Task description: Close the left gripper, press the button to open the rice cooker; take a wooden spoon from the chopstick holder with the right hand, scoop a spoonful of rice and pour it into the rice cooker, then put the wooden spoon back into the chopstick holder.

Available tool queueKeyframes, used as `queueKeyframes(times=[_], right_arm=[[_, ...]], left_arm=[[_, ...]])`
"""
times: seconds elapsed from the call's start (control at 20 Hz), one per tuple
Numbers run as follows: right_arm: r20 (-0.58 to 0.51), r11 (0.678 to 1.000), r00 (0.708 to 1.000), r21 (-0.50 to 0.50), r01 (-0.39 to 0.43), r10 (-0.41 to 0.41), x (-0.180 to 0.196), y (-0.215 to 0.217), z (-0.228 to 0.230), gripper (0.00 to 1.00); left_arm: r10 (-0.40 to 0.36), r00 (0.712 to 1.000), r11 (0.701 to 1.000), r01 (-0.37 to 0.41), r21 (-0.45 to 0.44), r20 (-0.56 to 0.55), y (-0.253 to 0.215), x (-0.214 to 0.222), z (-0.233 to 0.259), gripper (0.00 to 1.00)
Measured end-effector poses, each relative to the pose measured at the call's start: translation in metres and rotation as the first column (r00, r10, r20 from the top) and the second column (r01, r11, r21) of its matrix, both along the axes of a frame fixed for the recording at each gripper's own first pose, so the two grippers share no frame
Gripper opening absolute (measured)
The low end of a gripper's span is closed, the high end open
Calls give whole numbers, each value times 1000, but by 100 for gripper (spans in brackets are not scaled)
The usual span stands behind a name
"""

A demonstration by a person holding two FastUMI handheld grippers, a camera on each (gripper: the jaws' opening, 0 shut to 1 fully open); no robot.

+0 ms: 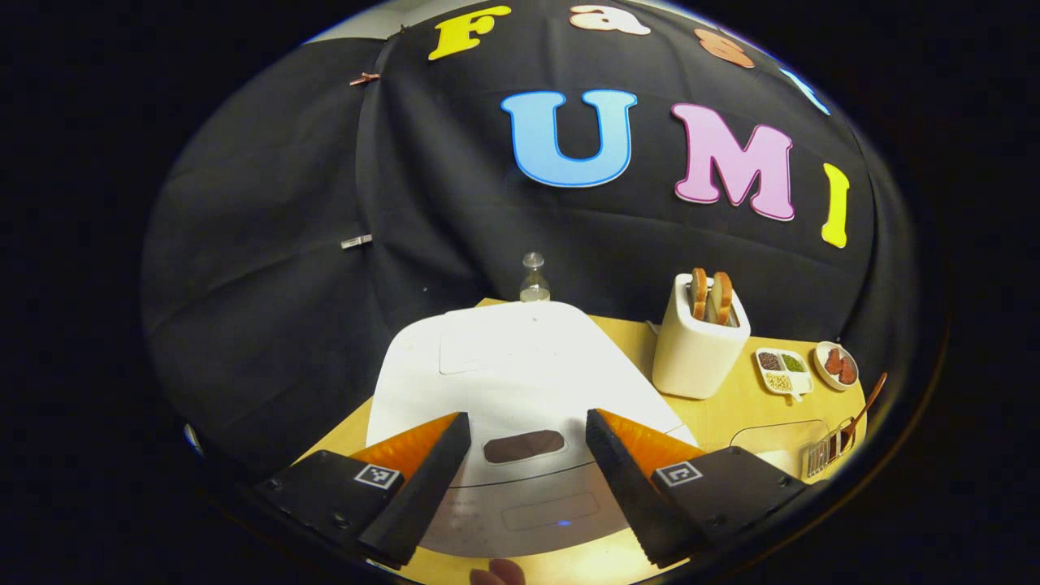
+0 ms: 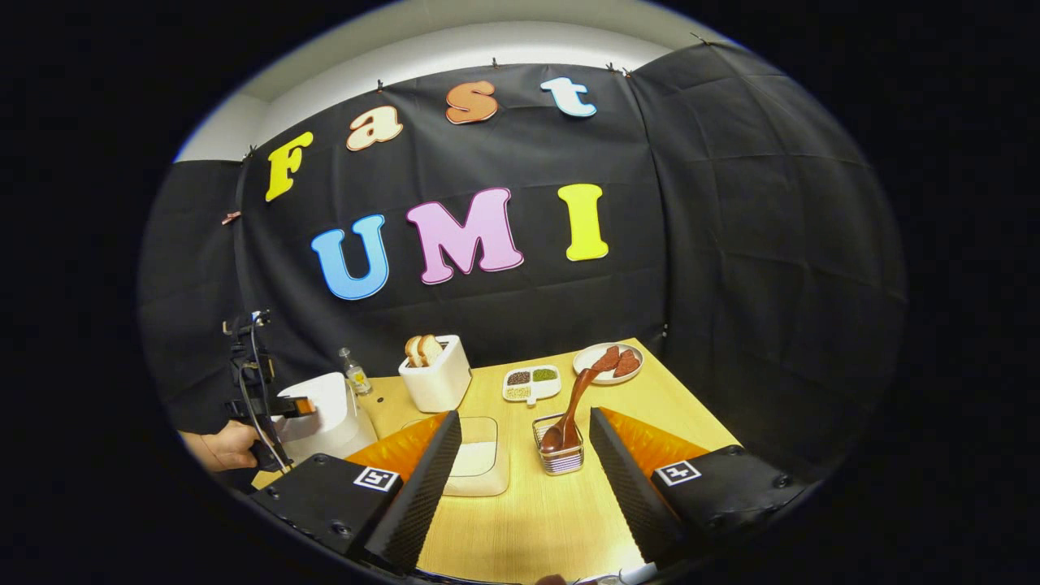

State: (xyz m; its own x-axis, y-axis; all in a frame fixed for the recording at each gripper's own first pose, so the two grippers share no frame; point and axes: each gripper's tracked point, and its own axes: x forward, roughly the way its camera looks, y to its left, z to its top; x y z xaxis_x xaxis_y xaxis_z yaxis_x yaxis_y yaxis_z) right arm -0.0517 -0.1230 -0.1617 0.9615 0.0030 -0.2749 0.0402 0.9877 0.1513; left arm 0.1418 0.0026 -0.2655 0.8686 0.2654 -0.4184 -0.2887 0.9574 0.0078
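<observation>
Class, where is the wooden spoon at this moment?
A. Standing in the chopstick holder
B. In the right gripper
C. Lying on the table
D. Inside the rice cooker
A: the wooden spoon stands in the chopstick holder, leaning back, ahead of the open right gripper.

Wooden table, light tan top. On it: white rice cooker, small glass bottle, toaster, divided grain dish, plate, wire chopstick holder, clear rice container.

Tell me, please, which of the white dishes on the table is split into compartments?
The rectangular dish beside the toaster: four compartments of grains. The round plate is undivided, holding reddish slices.
</observation>
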Motion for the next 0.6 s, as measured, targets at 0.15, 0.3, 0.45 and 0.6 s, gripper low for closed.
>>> queueKeyframes(times=[0.15, 0.3, 0.45, 0.6], right_arm=[[24, 1000, 1000, -8, 8, -8, 9, -3, 11, 98], [55, 999, 998, -31, 13, -11, 16, -5, 27, 98], [88, 999, 996, -49, 11, -7, 24, -5, 43, 98], [109, 998, 994, -56, 10, -4, 31, -9, 55, 98]], left_arm=[[-52, 997, 999, 52, 2, 59, -10, -4, 20, 98], [-141, 978, 990, 142, 3, 151, -29, -12, 52, 98], [-236, 937, 970, 242, 8, 256, -52, -26, 89, 98], [-300, 899, 950, 312, 13, 319, -71, -46, 115, 98]])
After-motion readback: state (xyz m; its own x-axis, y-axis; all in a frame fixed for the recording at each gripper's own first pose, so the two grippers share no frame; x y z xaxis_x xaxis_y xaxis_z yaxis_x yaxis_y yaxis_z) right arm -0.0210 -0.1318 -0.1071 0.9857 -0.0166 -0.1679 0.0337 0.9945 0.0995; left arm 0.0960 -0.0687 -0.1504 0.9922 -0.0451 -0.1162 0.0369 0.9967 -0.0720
